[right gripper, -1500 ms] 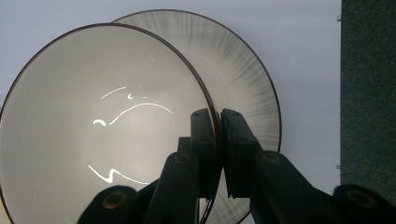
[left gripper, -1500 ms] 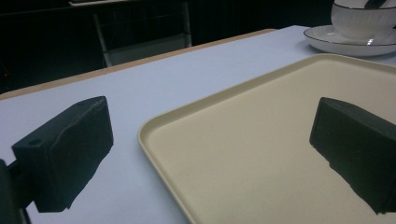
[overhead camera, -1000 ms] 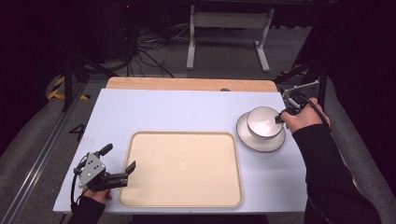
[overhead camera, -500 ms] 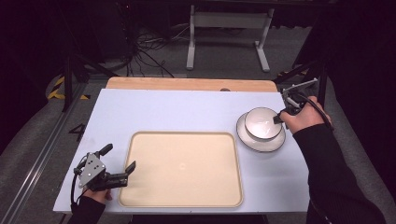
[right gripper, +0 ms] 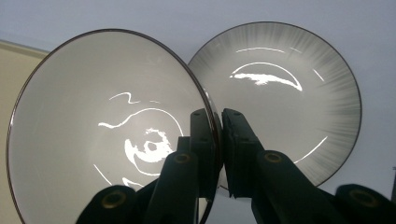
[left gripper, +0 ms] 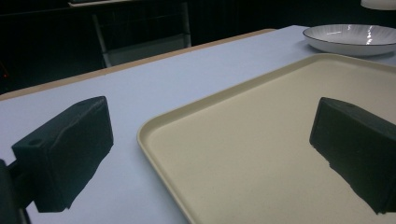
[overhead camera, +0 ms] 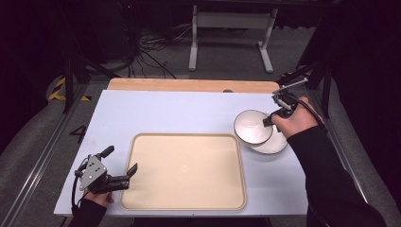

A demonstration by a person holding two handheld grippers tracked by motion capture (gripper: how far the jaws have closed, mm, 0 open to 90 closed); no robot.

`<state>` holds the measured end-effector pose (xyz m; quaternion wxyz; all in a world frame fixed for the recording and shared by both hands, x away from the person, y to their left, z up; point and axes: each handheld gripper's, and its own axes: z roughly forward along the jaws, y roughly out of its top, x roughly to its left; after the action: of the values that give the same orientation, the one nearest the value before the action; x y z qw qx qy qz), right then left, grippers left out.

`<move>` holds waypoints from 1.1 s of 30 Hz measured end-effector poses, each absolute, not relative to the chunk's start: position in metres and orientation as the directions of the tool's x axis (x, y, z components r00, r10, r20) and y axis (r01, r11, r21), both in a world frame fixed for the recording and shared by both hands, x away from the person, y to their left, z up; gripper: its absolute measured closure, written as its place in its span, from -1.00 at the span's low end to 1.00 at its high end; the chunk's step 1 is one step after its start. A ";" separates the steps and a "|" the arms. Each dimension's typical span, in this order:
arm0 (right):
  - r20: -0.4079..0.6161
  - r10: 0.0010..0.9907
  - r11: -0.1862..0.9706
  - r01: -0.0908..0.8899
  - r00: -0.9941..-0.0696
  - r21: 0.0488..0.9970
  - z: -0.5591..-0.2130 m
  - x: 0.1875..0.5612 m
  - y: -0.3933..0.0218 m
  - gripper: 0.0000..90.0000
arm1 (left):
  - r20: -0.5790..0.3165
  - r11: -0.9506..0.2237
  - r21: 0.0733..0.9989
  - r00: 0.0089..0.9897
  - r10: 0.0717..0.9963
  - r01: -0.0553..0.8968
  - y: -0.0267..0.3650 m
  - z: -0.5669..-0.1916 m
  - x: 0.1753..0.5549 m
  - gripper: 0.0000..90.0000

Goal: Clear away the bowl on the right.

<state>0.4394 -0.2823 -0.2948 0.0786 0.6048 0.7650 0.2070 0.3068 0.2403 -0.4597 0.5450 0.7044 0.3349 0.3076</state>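
Closest to the person, at the near left corner of the table point(overhead camera: 156, 113), the left gripper point(overhead camera: 120, 166) sits low with its jaws spread wide and nothing between them. One jaw is over the bare table and the other is over the near left corner of the tray point(overhead camera: 184, 170). In the left gripper view the tray point(left gripper: 261, 154) rim runs right between the two black jaws, and the jaws do not seem to touch it — the gap below them is hard to judge.

The tray is big, flat and cream coloured, and nothing lies in it.

Farther back and to the right, the right gripper point(overhead camera: 268, 121) is pinched tight on the rim of a bowl point(overhead camera: 253, 126). In the right gripper view the two jaws squeeze the thin edge of the bowl point(right gripper: 107, 135) from both sides — one inside, one outside. The bowl is white inside with a dark rim. It is held up off the table and partly covers the plate point(overhead camera: 274, 144), just past the tray's far right corner.

The plate point(right gripper: 280, 93) is white with fine grey lines round its edge, and it lies flat on the table. In the left gripper view the plate point(left gripper: 350, 39) sits past the far edge of the tray.
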 end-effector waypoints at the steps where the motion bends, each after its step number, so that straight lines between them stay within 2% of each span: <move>1: 0.132 0.956 0.187 0.891 -0.262 0.413 -0.294 0.439 -0.280 0.85 | 0.068 -0.182 0.974 0.586 0.807 0.137 0.240 -0.460 0.307 -1.00; 33: 0.238 0.829 0.388 0.827 -0.506 0.406 -0.287 0.415 -0.182 0.84 | 0.069 -0.179 0.975 0.589 0.805 0.130 0.240 -0.460 0.306 -1.00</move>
<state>0.4152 -0.1817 -0.2871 0.0016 0.4971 0.8332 0.2424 0.3065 0.2395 -0.4600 0.5477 0.7034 0.3323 0.3080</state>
